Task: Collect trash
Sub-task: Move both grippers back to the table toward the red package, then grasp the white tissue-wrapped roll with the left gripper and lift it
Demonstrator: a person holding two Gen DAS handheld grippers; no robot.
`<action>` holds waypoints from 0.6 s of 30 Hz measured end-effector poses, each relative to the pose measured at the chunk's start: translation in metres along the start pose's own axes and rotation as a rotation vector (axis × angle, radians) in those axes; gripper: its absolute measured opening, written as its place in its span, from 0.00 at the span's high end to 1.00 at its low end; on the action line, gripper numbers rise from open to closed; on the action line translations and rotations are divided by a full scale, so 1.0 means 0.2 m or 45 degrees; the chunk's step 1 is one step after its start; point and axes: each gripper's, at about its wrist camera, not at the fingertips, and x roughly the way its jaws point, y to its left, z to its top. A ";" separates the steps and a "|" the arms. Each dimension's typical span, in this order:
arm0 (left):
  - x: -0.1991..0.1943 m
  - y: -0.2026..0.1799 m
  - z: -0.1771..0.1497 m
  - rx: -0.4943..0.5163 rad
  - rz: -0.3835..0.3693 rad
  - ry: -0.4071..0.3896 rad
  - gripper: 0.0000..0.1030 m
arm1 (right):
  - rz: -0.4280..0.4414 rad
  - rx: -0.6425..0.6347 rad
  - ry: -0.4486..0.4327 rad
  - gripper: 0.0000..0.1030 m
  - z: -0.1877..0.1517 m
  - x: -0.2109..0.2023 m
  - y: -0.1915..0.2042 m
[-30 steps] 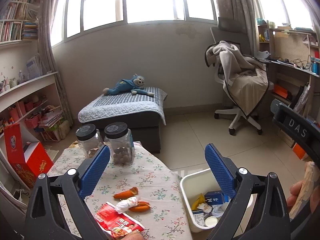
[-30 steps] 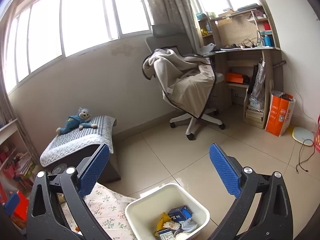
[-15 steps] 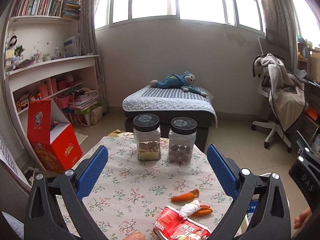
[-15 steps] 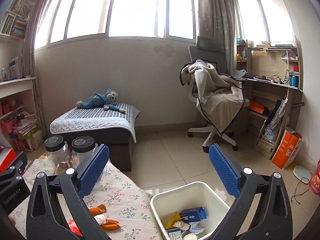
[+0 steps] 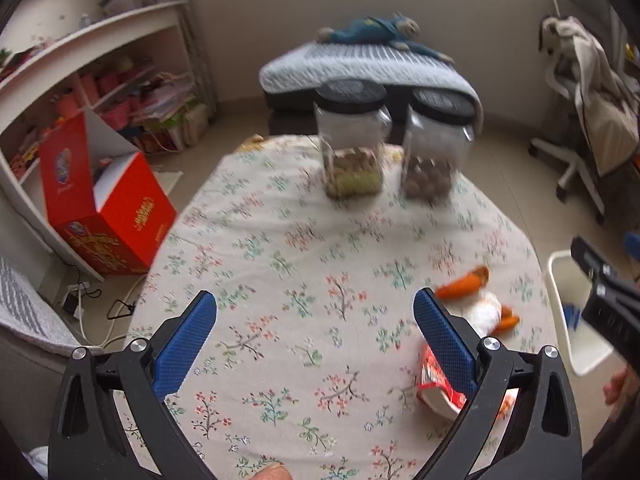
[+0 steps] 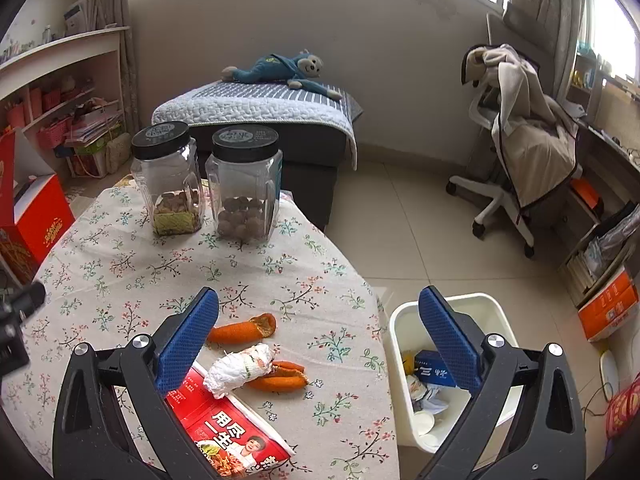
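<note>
On the floral tablecloth (image 6: pixel 120 264) lie orange peel pieces (image 6: pixel 242 330), a crumpled white wrapper (image 6: pixel 240 368) and a red snack packet (image 6: pixel 228 432). The same peel (image 5: pixel 464 282), white wrapper (image 5: pixel 486 314) and red packet (image 5: pixel 438 380) sit at the right in the left wrist view. A white bin (image 6: pixel 480 308) with trash in it stands on the floor right of the table. My right gripper (image 6: pixel 318 340) hovers open above the trash and the table's right edge. My left gripper (image 5: pixel 314 340) hangs open over bare cloth, left of the trash. Neither holds anything.
Two clear jars with black lids (image 6: pixel 168 180) (image 6: pixel 246 184) stand at the table's far side. A red box (image 5: pixel 104 208) sits on the floor to the left, near shelves. Behind are a covered bench with a blue plush toy (image 6: pixel 280 70) and a draped office chair (image 6: pixel 524 136).
Both grippers have tipped downward and swung left toward the table top. The trash now lies between and beside the right gripper's fingers. Both stay open.
</note>
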 end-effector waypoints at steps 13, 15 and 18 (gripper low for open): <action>0.30 -0.70 -0.07 0.585 -0.233 0.165 0.07 | -0.090 0.304 0.029 0.07 0.07 0.00 -0.51; 0.36 -0.78 -0.07 0.634 -0.228 0.193 0.07 | -0.079 0.314 0.068 0.07 0.05 0.03 -0.57; 0.43 -0.86 -0.08 0.669 -0.226 0.223 0.08 | -0.034 0.280 0.133 0.07 0.03 0.07 -0.61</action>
